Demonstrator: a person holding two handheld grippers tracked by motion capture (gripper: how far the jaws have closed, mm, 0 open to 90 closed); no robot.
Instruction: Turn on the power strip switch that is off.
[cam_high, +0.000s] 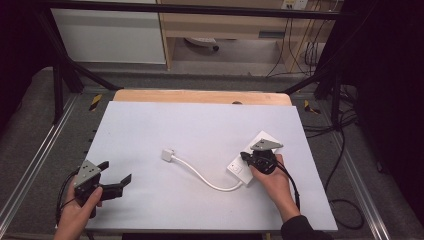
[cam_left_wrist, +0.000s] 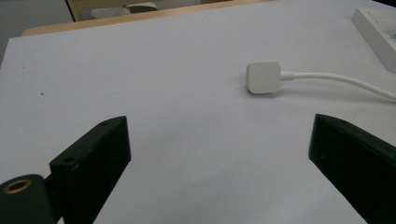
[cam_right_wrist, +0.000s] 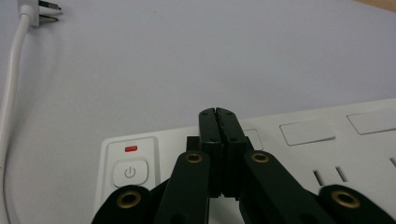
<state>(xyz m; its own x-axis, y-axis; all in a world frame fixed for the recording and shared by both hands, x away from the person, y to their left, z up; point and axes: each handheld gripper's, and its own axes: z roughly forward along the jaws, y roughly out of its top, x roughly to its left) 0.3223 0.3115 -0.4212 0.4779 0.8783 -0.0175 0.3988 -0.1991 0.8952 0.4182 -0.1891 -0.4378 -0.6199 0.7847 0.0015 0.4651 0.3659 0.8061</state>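
**Power strip on bench: right tool over it, left tool clear**

I take the white power strip (cam_high: 248, 162) as my landmark. It lies on the bench (cam_high: 165, 125) toward the right side. The right tool (cam_right_wrist: 218, 114) sits over its switch end, jaws pressed together, apparently empty; contact with the casing I cannot confirm. The power button (cam_right_wrist: 130, 172) lies just beside the tips. The strip's cord (cam_high: 202, 176) runs leftward to its plug (cam_left_wrist: 264, 77). The left tool (cam_high: 115, 172) is well left of the strip, jaws spread wide.

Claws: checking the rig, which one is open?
The left claw, jaws spread wide above bare table. The right claw is shut, over the power strip.
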